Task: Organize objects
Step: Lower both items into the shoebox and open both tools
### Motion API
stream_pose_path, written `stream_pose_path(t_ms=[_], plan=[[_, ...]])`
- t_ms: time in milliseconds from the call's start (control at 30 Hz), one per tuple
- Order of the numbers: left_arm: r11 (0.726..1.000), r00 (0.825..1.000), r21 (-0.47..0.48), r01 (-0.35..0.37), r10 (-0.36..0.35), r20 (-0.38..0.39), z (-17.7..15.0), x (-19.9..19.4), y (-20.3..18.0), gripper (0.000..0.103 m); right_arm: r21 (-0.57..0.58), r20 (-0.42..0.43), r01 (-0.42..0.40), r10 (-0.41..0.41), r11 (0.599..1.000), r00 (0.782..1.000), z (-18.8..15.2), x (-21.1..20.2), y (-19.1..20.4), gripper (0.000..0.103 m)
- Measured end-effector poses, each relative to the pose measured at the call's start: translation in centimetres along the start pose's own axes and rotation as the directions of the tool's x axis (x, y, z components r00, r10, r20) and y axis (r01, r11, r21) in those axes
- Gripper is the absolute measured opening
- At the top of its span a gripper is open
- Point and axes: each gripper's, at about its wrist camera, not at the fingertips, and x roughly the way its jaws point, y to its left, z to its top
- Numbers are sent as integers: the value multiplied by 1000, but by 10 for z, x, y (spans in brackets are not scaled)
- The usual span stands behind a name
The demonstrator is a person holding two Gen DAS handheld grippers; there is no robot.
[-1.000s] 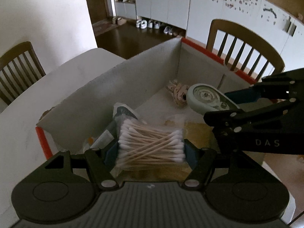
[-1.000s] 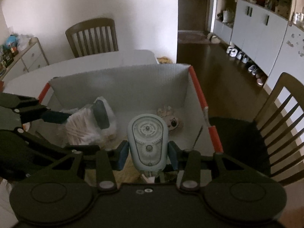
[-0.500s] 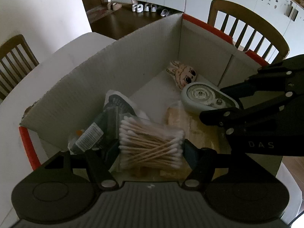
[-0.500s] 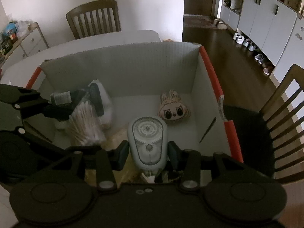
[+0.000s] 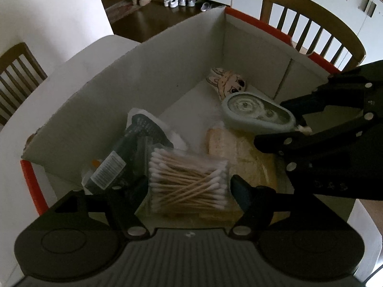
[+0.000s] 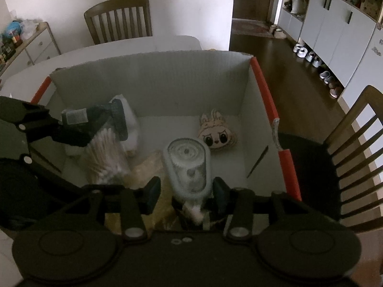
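Hovering over the box point(image 5: 167, 55), both hand-held grippers' jaws have just been opening: left point(image 5: 189, 186) releasing swabs point(image 5: 189, 184), right point(image 6: 184, 191) freeing tape dispenser point(image 6: 186, 165) — drop-off nearly done.

Hidden and blurred parts inside the box

The clear pack of wooden cotton swabs point(image 6: 105, 153) is motion-blurred; the pale grey-blue oval tape dispenser point(image 6: 188, 165) has its near end smeared at 6 o'clock, with the box floor beneath it hidden.

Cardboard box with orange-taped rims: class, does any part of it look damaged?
Yes. The orange tape along the white cardboard box's right rim is broken partway: a gap shows bare, ragged white edge between two taped stretches. Nothing inside looks spilled.
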Motion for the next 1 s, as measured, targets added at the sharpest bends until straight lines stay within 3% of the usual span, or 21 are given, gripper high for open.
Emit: stream_pose_path(t_ms=[467, 1000], plan=[[998, 995, -48, 31, -27, 93, -13, -37, 2, 77, 1, 73, -14, 13, 1000, 997, -5, -43, 0, 57], [992, 960, -101, 78, -47, 275, -49, -105, 12, 77, -34, 194, -18, 25, 999, 981, -21, -109, 32, 59]])
